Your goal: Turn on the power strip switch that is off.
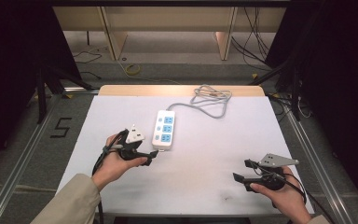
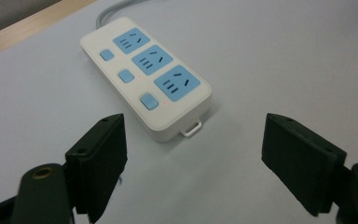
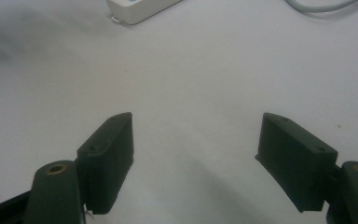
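Observation:
A white power strip (image 1: 164, 129) with three blue sockets and three blue switches lies mid-table, its grey cable (image 1: 212, 100) looping toward the far edge. My left gripper (image 1: 152, 157) is just left of the strip's near end and points at it. In the left gripper view the strip (image 2: 144, 74) lies ahead of the left gripper (image 2: 193, 158), which stands open and holds nothing. My right gripper (image 1: 241, 170) rests near the front right of the table, open and pointing left. In the right gripper view its jaws (image 3: 193, 158) stand wide over bare table, with the strip's end (image 3: 140, 8) far ahead.
The white table top (image 1: 191, 191) has a wooden strip (image 1: 121, 90) along its far edge. Metal rails (image 1: 23, 158) flank both sides. A black "5" (image 1: 61, 127) marks the floor at left. Loose cables and a yellow coil (image 1: 132, 70) lie on the floor beyond.

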Tool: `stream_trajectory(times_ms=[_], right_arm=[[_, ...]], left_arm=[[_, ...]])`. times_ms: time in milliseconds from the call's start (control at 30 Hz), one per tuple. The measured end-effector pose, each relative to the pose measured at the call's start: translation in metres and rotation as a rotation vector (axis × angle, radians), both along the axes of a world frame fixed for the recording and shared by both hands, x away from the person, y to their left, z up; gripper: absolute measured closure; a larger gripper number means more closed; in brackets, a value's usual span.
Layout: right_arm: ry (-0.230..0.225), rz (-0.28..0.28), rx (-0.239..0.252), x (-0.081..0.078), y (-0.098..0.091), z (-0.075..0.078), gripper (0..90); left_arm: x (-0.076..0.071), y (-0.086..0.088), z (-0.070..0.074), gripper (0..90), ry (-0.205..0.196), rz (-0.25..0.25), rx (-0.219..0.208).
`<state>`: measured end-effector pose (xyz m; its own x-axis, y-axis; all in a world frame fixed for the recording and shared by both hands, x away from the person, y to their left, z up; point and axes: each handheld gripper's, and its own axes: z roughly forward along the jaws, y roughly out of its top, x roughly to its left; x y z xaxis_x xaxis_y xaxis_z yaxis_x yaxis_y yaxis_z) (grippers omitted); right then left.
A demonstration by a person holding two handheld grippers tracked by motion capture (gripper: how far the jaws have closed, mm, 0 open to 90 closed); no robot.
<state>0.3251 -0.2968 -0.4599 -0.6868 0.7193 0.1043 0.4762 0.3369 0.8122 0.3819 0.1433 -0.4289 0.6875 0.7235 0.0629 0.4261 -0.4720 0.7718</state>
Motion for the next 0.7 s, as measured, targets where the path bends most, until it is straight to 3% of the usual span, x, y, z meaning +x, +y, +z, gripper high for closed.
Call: stream_trajectory(times_ms=[167,300,433,700], right_arm=[[-0.001,0.002,0.002,0.0,0.0,0.0,27.3],[0.0,0.003,-0.003,-0.001,-0.001,0.0,27.3],[-0.001,0.002,-0.004,-0.001,-0.001,0.0,27.3],[0.0,0.003,-0.002,0.0,-0.001,0.0,27.3]], left_arm=[[-0.014,0.007,-0.007,21.3,-0.014,-0.005,0.006],[-0.024,0.016,-0.012,21.2,0.009,0.014,-0.02],[-0.034,0.026,-0.015,21.0,-0.004,0.031,0.01],[-0.04,0.036,-0.019,20.8,0.003,0.054,0.012]])
